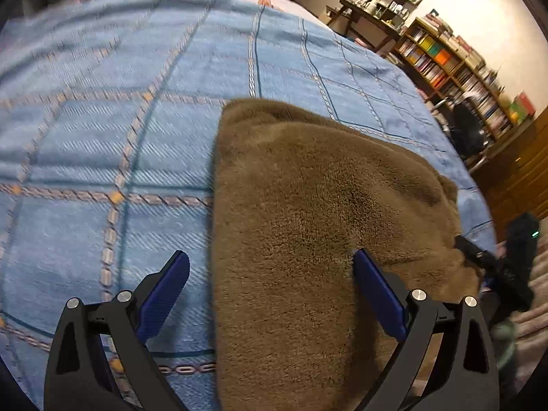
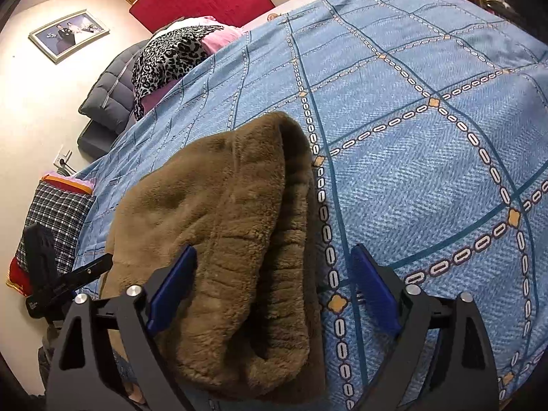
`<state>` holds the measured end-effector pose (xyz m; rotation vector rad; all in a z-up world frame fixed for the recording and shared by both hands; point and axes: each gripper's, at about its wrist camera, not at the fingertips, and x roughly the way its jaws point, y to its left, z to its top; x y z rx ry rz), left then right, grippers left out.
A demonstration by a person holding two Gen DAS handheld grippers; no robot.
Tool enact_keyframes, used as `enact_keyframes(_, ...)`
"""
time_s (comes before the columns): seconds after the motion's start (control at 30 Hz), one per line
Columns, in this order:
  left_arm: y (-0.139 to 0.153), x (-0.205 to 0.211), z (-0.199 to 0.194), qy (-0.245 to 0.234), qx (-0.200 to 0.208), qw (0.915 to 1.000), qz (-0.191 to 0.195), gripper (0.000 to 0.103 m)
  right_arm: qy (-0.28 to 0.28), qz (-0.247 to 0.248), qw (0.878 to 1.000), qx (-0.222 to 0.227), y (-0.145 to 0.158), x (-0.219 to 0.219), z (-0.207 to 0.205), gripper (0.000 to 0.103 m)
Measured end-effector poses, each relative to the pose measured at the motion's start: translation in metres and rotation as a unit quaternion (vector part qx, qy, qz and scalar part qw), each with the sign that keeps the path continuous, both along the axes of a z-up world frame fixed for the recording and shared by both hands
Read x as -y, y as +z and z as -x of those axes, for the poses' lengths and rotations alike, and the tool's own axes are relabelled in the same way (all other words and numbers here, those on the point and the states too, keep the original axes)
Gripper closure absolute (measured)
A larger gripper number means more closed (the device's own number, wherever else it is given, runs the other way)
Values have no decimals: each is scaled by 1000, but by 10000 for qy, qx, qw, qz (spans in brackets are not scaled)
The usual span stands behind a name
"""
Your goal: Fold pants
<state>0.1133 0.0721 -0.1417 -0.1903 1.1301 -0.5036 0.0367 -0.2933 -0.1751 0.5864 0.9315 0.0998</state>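
Pants: brown fleece pants [image 1: 308, 226], thick plush pile, lying on blue quilted bedspread [image 1: 102, 137] w/ chain-pattern grid, near the bed's front edge.
Shape: bundled into a long, narrow, rounded-end stack; right wrist view shows layers doubled over, w/ a rolled thick edge [image 2: 284, 342] along one side.
Progress (my read): lengthwise fold looks done, legs seem stacked on each other. Prob. left: fold across to shorten, then flatten. Can't tell waistband from cuffs.
Left gripper: left gripper [image 1: 270, 291] w/ jaws spread wide, holding nothing; one blue pad [image 1: 376, 294] over the fleece, other blue pad [image 1: 164, 294] over bare bedspread, straddling the pants' edge. Touching cloth or hovering — can't tell.
Right gripper: right gripper [image 2: 274, 291] also spread apart, not clamping; the bundle's near end sits between its fingers.
Texture: fleece is fuzzy, soft, bulky — likely springs back, folds won't crease sharp. Bedspread is woven, flatter, mildly puffy.
Bed head: leopard-print cloth [image 2: 167, 58] and pink fabric [image 2: 219, 39], well apart from the pants.
Blur: left view smeared at the far side.
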Motion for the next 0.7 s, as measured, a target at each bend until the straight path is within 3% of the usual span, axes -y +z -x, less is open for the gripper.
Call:
enact_keyframes(0.27, -25, -13, -19, -194, -778, 9928, 894, 5, 190, -427, 9989, -75, -14, 8, -8, 2)
enact_keyframes(0.6, -27, -9, -31, -584, -945, 9871, 1153, 5, 753, -479, 9959, -159, -14, -1, -21, 3)
enact_keyframes(0.7, -24, 4, -25, -987, -975, 9808, 1369, 5, 960, -588, 9935, -171, -15, -10, -24, 10)
